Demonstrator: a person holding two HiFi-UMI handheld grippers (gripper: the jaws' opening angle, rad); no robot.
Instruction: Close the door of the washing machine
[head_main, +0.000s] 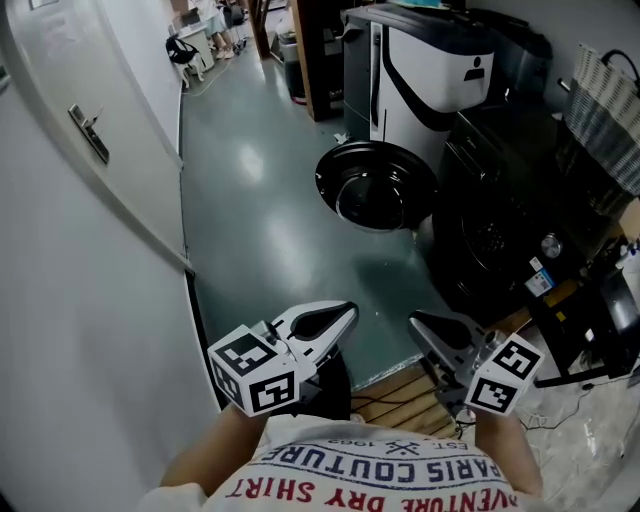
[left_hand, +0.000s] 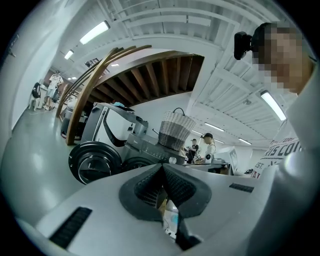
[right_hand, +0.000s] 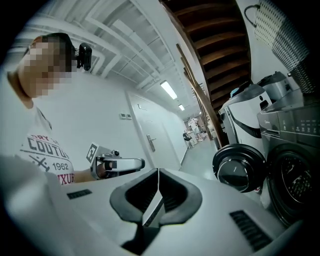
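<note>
Nearest the head camera I see the person's printed white shirt (head_main: 370, 470), with both tools held out just ahead of it.

Left hand-held gripper (head_main: 347, 312): its own view shows me the two dark pads pressed together at the tip, nothing between them. It points across the grey-green floor (head_main: 260, 210) toward the machines.

Right hand-held gripper (head_main: 415, 321): jaws likewise drawn together and empty. It sits beside the left one, apart from it, above a strip of wooden slats (head_main: 400, 395).

Washing machine (head_main: 500, 215): a dark front-loader at the right of the head view, its round drum opening facing the aisle.

Washing machine door (head_main: 375, 187): a round, dark-rimmed door with a glossy bowl centre. It stands swung fully open to the left of the drum opening, out over the floor. I place it well ahead of both tools; neither touches it.

White appliance (head_main: 430, 70): just behind the open door.

Woven basket (head_main: 605, 110): on top of the machines at the far right.

White room door (head_main: 60, 250): along the left edge, with a lever handle (head_main: 90, 132).
</note>
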